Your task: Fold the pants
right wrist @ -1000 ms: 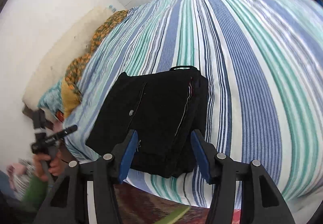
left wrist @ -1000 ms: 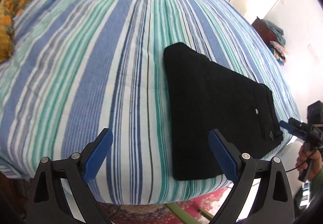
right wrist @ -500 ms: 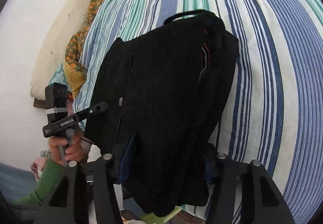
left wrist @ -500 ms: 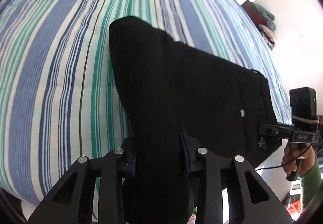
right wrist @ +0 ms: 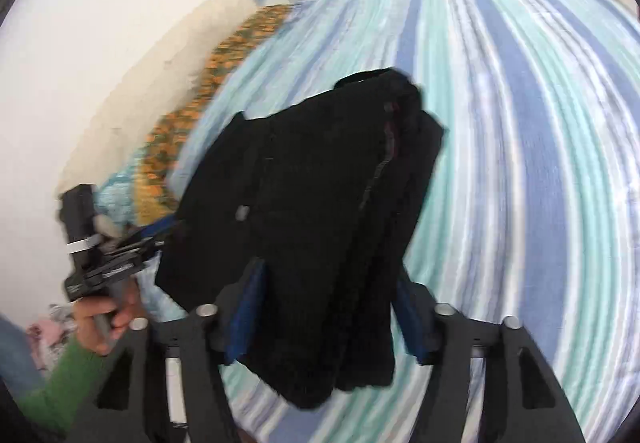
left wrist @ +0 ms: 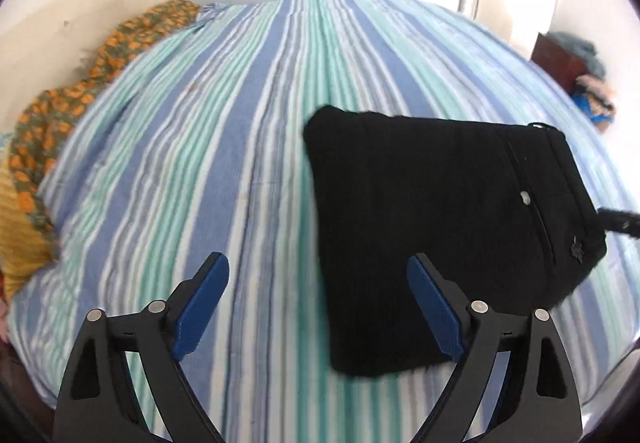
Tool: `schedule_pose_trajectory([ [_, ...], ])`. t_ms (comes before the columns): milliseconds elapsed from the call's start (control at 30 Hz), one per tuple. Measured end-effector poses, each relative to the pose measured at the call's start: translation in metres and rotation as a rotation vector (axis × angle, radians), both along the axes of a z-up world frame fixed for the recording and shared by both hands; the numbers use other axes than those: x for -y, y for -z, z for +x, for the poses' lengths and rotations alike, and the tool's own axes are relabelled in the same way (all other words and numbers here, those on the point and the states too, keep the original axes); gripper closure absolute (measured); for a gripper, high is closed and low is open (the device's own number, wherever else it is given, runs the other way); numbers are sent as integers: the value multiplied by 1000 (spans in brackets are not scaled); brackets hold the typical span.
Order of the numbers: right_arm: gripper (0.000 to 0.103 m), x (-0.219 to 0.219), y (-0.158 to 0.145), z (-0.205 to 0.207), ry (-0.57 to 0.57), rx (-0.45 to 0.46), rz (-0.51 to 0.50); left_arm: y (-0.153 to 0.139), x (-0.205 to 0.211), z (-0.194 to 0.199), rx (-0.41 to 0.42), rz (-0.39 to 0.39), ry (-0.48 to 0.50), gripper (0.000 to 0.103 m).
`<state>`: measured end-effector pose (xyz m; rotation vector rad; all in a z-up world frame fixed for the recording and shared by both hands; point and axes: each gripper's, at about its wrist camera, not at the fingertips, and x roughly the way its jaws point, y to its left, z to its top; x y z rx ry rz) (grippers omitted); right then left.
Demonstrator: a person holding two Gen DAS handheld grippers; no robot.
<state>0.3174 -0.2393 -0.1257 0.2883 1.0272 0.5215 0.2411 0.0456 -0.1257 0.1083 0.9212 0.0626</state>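
Note:
The black pants (left wrist: 440, 211) lie folded into a thick rectangle near the front right edge of the striped bed (left wrist: 240, 123). My left gripper (left wrist: 318, 307) is open and empty, held just above the bed at the pants' left front edge. In the right wrist view the pants (right wrist: 320, 203) fill the middle, and my right gripper (right wrist: 328, 307) stands with its blue fingers on either side of the pants' near end; the view is blurred. The left gripper also shows at the left of that view (right wrist: 132, 243), at the pants' far side.
An orange flowered blanket (left wrist: 80, 83) lies along the bed's left side by the wall. White cupboard doors stand behind the bed. A dark cabinet with piled clothes (left wrist: 576, 75) is at the far right.
My left gripper was shut on the pants' edge half a second ago; it has let go, opened and drawn back. The right gripper has stayed around the pants' end.

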Motion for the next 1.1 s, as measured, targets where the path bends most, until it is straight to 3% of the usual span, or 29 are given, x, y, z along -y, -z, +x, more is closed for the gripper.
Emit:
schedule_pose_trajectory([
  [67,31,23,17,-2,111,-33,-160,11,-10,-22,-3,-8,0,13],
  [167,28,47,26,-43,178,-1,-242,15,-8,-59,28,-11,-1,12],
  [267,0,44,28,-90,177,47,-318,8,0,-83,68,-8,11,12],
  [433,0,29,20,-144,187,113,-317,-14,12,-89,107,-9,-8,8],
  [567,0,11,15,-166,215,153,-305,-23,16,-101,126,8,-10,8],
  [700,0,-10,-1,-173,222,201,-356,-29,21,-117,154,9,-9,8],
  [833,0,-26,-24,-194,236,260,-426,-29,21,-151,184,-82,-21,1],
  [933,0,-31,-40,-221,263,285,-455,-17,24,-178,90,-138,19,1],
  [1000,0,-34,-45,-241,263,291,-446,-15,28,-198,83,-101,35,1],
  [1100,0,-39,-48,-270,249,292,-442,-29,36,-230,141,-3,65,1],
])
